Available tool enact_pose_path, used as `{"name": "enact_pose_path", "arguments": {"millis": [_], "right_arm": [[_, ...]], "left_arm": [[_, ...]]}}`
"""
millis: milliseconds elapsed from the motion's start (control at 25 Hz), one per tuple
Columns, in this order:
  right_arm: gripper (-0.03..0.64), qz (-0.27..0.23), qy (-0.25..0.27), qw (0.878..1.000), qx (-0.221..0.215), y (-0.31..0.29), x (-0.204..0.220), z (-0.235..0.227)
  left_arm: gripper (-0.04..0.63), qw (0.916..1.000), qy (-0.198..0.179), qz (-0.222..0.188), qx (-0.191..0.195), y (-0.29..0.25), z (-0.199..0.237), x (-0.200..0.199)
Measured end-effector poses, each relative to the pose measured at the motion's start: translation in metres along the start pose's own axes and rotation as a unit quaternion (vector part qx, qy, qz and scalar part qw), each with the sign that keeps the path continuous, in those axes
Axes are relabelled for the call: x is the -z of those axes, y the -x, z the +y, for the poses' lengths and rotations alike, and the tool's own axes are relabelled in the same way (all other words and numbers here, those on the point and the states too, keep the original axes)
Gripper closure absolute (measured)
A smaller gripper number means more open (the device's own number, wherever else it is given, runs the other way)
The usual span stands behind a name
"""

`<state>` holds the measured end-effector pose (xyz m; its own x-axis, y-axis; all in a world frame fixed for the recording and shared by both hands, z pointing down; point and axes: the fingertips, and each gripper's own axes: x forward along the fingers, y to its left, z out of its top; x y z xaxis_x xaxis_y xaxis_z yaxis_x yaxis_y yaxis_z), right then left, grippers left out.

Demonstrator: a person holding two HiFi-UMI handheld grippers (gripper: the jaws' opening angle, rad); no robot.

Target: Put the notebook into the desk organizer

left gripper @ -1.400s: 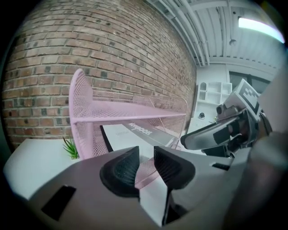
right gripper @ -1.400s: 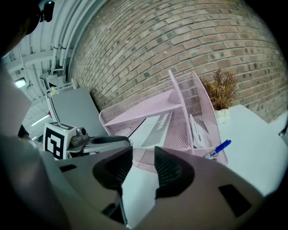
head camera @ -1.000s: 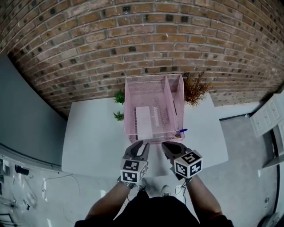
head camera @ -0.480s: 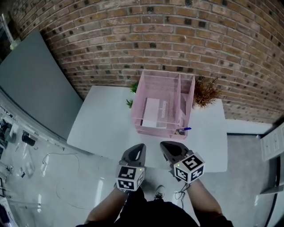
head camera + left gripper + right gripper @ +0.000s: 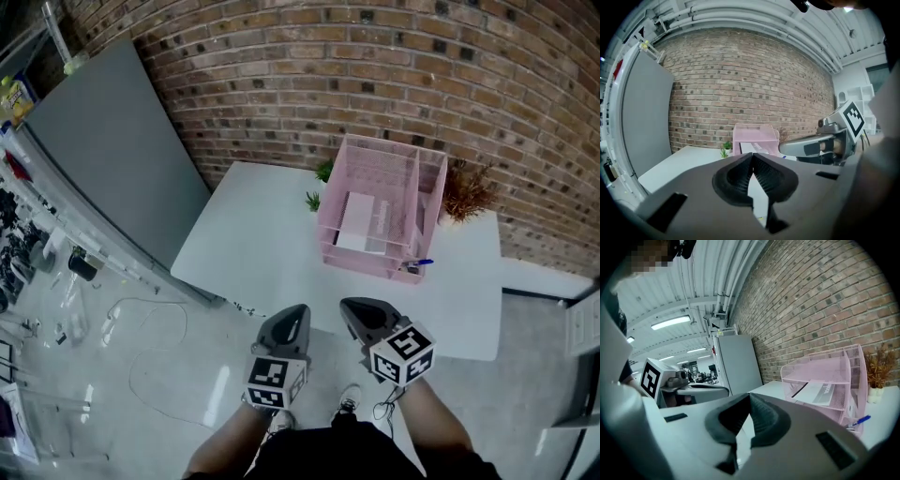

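The pink mesh desk organizer point(image 5: 414, 184) stands at the back of the white table point(image 5: 262, 248), against the brick wall. A white notebook point(image 5: 359, 220) lies on its shelf and also shows in the right gripper view point(image 5: 819, 392). My left gripper point(image 5: 289, 323) and right gripper point(image 5: 361, 313) hang side by side in front of the table's near edge, well short of the organizer. Both are shut with nothing between the jaws. In the left gripper view the pads point(image 5: 761, 174) meet, with the organizer point(image 5: 755, 136) far ahead. The right gripper's pads point(image 5: 759, 420) also touch.
A blue pen point(image 5: 419, 263) lies at the organizer's front right corner. Small green plants point(image 5: 319, 186) stand left of it and a dried brown plant point(image 5: 466, 190) right of it. A grey panel point(image 5: 112, 141) leans at the left. Cables point(image 5: 141, 356) lie on the floor.
The left jaws have gone from open to shut. Both grippers have drawn back from the organizer's front, past the table edge, and the view has swung left and away.
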<state>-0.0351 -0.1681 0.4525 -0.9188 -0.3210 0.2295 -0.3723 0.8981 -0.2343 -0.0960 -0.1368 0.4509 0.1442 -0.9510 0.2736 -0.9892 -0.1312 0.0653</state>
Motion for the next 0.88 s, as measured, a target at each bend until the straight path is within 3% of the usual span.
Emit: {"name": "enact_pose_path", "arguments": {"millis": [160, 440, 880], "right_arm": [[0.614, -0.005, -0.001, 1.000, 0.015, -0.007, 0.002, 0.022], [0.614, -0.014, -0.007, 0.997, 0.072, -0.005, 0.013, 0.075], [0.614, -0.036, -0.019, 0.979, 0.202, 0.055, 0.039, 0.145]], "left_arm": [[0.589, 0.9999, -0.001, -0.005, 0.015, 0.022, 0.011, 0.004], [0.589, 0.9966, 0.001, -0.009, 0.081, 0.067, 0.023, 0.014], [0.589, 0.9798, -0.008, -0.003, 0.200, 0.128, -0.006, 0.038]]}}
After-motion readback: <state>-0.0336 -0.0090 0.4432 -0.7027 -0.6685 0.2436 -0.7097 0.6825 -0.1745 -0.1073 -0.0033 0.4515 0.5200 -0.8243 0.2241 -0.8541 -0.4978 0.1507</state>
